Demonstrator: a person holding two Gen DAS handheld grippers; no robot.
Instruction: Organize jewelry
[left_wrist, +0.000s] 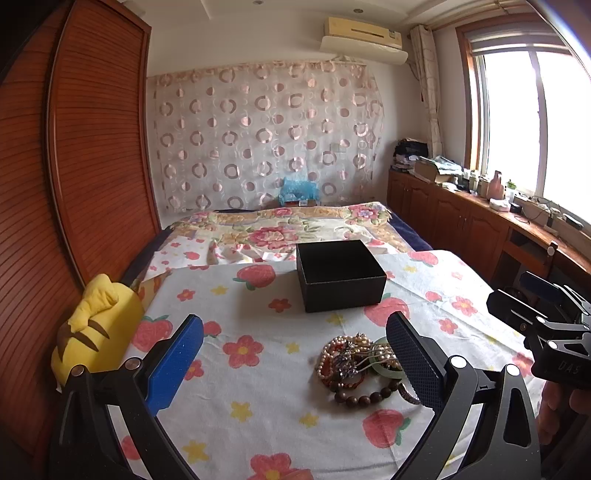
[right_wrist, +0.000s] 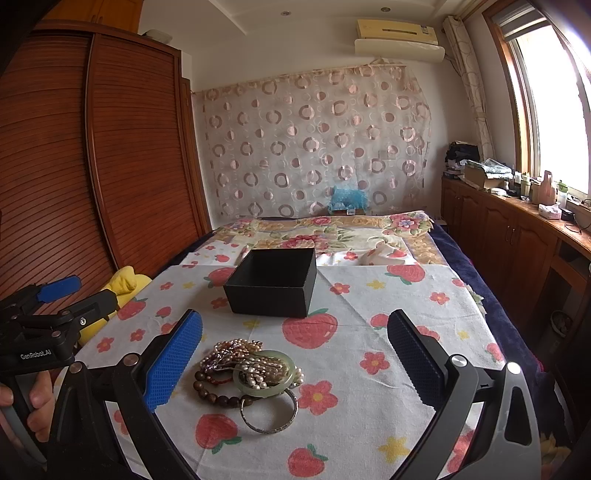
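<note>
Left wrist view: the left gripper (left_wrist: 295, 363) hangs over the cloth (left_wrist: 258, 387) with its jaws spread wide and nothing between the pads. The jewelry (left_wrist: 356, 363) lies in one heap on the cloth, just inside the gripper's right finger (left_wrist: 415, 363), which hides the heap's right edge; the heap touches neither pad as far as can be seen. Beyond the jewelry stands the box (left_wrist: 340, 280), black, lidless, upright; its inside is dark and only the far wall shows (nothing can be made out in it). The right gripper (left_wrist: 532, 314) enters to the right of the box, side-on.

Right wrist view: the right gripper (right_wrist: 295, 363) is likewise spread wide, holding nothing. The jewelry (right_wrist: 251, 380) lies just beside its left finger (right_wrist: 173, 363), well apart from the right one: pearl strands, a green bangle (right_wrist: 267, 376), dark wooden beads and a metal bangle (right_wrist: 269, 417), tangled together. The box (right_wrist: 273, 284) stands beyond the jewelry, open; no contents show. The left gripper (right_wrist: 59, 295) sits left of the box, a hand (right_wrist: 35, 402) on its handle.
</note>
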